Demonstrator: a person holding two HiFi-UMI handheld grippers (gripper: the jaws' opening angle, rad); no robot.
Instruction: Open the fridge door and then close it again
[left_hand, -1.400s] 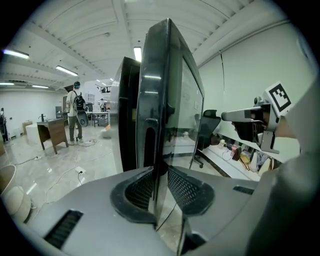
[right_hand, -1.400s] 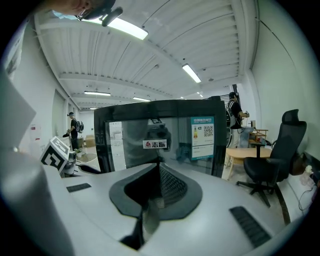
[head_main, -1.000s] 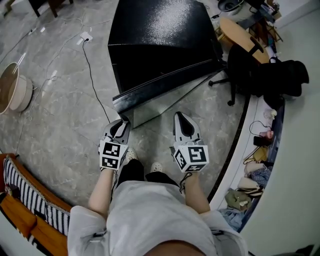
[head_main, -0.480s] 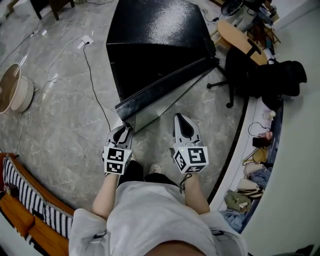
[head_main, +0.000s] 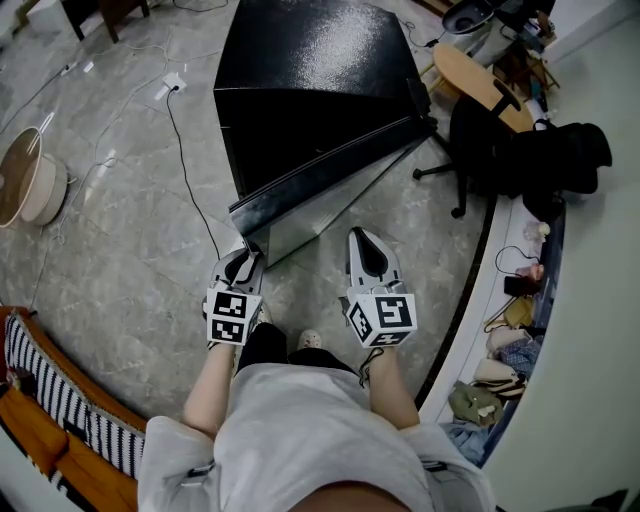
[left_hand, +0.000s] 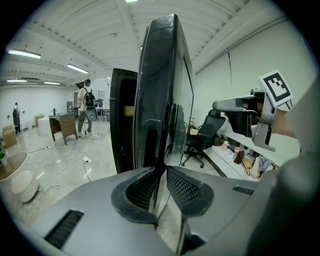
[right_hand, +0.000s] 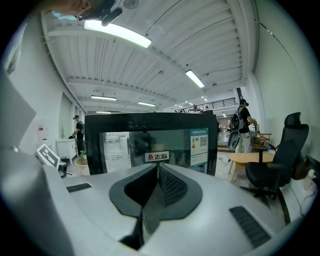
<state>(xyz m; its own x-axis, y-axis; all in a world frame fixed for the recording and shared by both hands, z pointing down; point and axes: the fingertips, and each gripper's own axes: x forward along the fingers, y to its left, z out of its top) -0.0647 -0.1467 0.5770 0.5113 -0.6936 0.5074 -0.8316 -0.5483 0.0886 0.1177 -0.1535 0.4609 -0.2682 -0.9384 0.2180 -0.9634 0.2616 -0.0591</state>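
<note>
The black fridge (head_main: 310, 60) stands ahead of me with its glass-fronted door (head_main: 330, 165) swung partway open toward me. My left gripper (head_main: 245, 256) is shut on the door's free edge. In the left gripper view the door's edge (left_hand: 165, 90) runs up between the pads, which press on it at the left gripper (left_hand: 161, 172). My right gripper (head_main: 362, 238) hangs free in front of the door, its jaws shut on nothing. The right gripper view faces the door's glass front (right_hand: 150, 145) with its stickers, beyond the right gripper (right_hand: 156, 170).
An office chair (head_main: 480, 130) and a round wooden table (head_main: 480, 70) stand right of the fridge. A power cable (head_main: 185, 150) trails over the floor at left, near a round basket (head_main: 25, 180). A cluttered ledge (head_main: 510, 330) runs along the right. A striped bench (head_main: 50, 390) sits behind left.
The left gripper, with the door's edge in it, shifted slightly toward me and to the right, then held still. The right gripper has not moved.
</note>
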